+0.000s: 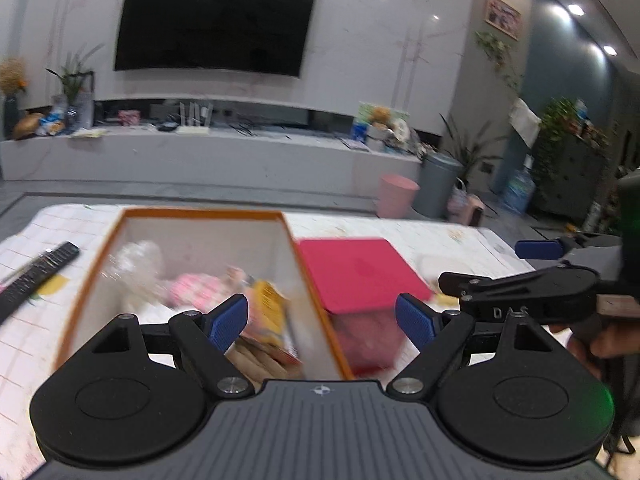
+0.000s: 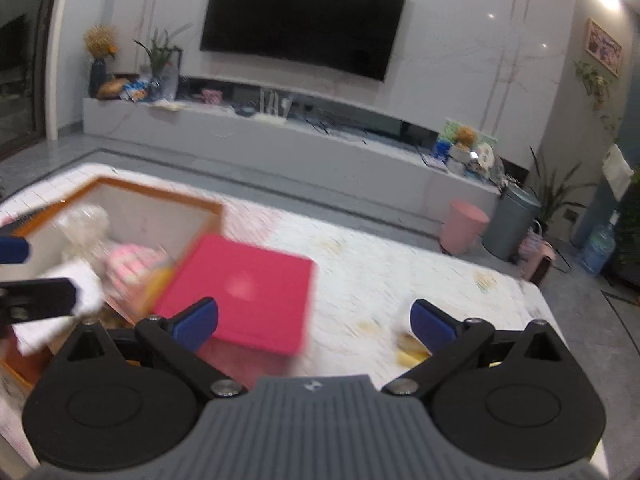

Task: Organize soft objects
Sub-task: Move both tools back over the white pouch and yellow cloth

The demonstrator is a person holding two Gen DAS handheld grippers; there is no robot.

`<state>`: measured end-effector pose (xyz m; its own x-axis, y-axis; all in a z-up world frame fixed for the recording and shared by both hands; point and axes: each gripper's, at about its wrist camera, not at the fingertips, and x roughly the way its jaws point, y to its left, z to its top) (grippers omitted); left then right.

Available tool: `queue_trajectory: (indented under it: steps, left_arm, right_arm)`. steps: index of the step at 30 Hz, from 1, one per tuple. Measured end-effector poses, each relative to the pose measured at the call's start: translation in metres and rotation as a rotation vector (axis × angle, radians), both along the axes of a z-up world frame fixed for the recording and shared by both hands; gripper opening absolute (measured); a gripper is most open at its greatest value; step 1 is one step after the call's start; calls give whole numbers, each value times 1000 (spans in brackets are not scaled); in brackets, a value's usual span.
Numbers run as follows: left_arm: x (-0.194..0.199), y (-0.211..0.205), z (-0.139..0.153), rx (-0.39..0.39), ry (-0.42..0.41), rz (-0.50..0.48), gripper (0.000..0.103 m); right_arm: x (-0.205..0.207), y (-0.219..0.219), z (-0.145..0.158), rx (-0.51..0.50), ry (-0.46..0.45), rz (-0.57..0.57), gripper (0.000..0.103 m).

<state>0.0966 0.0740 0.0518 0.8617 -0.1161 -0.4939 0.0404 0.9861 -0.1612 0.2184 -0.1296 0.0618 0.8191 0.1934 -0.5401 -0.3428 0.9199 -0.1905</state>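
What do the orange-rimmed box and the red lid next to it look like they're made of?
The box looks like cardboard: thin, flat, matte white walls with an orange edge. The red lid looks like smooth plastic, going by its even colour and faint sheen, though blur leaves that open.

— What sort of place is this?

— A home living room. A large dark television hangs on a pale marble-look wall at top centre, above a long low grey media console cluttered with small items.

— Anything else domestic?

— Potted plants at the left end, a framed picture upper right, a pink bin and a grey bin on the floor at right, and a remote control on the tablecloth.
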Motion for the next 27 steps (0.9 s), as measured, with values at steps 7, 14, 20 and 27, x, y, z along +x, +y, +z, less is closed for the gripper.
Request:
queue_trajectory:
  steps: [7, 14, 20, 27]
  left_arm:
    - [-5, -42, -3, 92, 35, -20, 98]
    - [3, -100, -14, 228, 25, -62, 98]
    - [1, -146, -39, 221, -58, -191, 98]
    - [6, -178, -76, 152, 1, -260, 98]
  right_arm:
    - [8, -77, -22, 41, 58, -93, 100]
    - [21, -130, -41, 35, 84, -135, 100]
    - [27, -161, -64, 36, 77, -161, 100]
    - [46, -186, -97, 100, 114, -236, 100]
